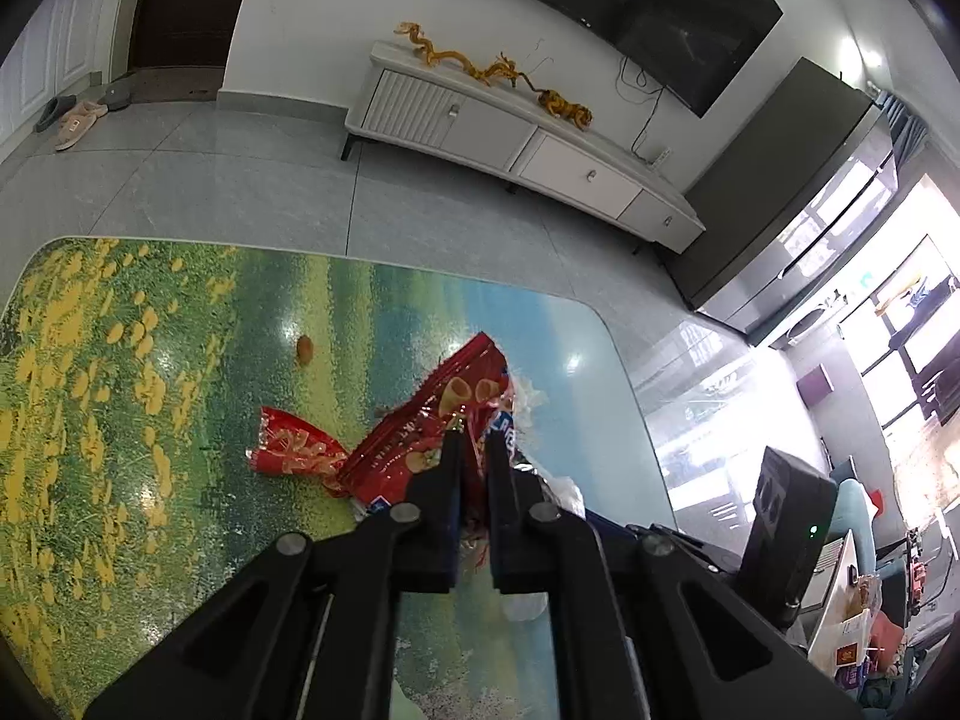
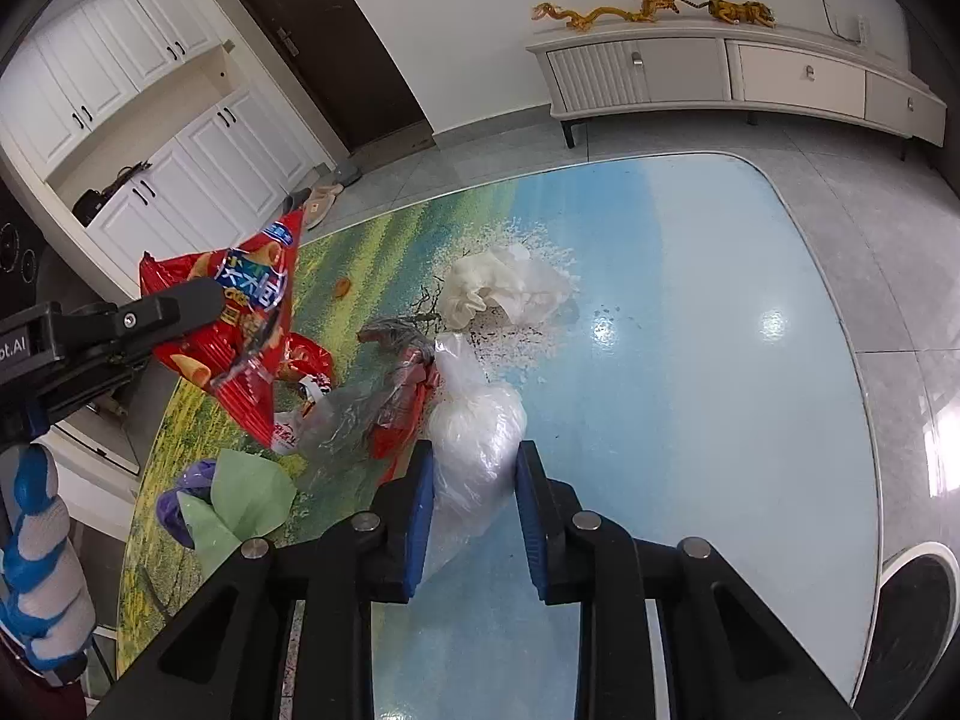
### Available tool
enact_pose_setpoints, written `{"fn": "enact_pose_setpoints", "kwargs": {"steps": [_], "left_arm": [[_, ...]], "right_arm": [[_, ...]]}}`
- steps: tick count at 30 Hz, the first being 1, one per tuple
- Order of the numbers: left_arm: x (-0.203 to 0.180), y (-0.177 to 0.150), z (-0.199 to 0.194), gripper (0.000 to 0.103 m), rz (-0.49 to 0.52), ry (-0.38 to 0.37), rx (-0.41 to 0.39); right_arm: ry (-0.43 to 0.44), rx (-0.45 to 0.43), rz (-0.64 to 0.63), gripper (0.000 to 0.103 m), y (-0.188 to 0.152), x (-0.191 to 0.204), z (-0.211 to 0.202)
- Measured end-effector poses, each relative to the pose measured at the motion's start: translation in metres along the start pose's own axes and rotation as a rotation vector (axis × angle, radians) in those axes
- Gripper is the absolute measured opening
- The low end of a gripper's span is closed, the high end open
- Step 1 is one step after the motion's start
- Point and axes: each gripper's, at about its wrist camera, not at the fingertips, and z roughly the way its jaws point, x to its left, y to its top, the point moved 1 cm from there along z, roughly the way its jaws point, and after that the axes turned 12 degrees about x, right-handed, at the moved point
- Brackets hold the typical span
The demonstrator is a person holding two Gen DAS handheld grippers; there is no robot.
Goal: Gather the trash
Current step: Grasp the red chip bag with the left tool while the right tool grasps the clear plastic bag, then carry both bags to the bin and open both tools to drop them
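My left gripper [image 1: 474, 438] is shut on a red snack bag [image 1: 438, 414] and holds it above the table; the bag also shows in the right wrist view [image 2: 240, 324] at the left, pinched by the left gripper [image 2: 204, 294]. My right gripper [image 2: 471, 450] is shut on a clear plastic bag [image 2: 474, 438] that rests on the table. A crumpled white tissue [image 2: 510, 288], a second red wrapper [image 1: 294, 444], a red and clear wrapper [image 2: 396, 402], a green paper [image 2: 246, 498] and a small orange scrap [image 1: 305, 349] lie on the table.
The table top [image 2: 690, 312] has a printed meadow and sky picture with rounded edges. Dark crumbs [image 2: 510, 333] lie near the tissue. A white TV cabinet [image 1: 516, 132] stands by the far wall. A dark round bin [image 2: 918, 618] shows at the lower right.
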Motion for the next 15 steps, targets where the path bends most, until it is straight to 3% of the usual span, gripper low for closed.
{"fn": "enact_pose_setpoints", "kwargs": {"steps": [10,15], "left_arm": [[-0.031,-0.018,-0.068,0.006,0.052,0.007,-0.124],[-0.07,-0.03,-0.085,0.006,0.12,-0.019,-0.148]], "right_arm": [[-0.002,-0.156,-0.006,0.024,-0.03,0.003,-0.083],[-0.034,-0.256,0.018,0.024,-0.057,-0.01,-0.138]]}}
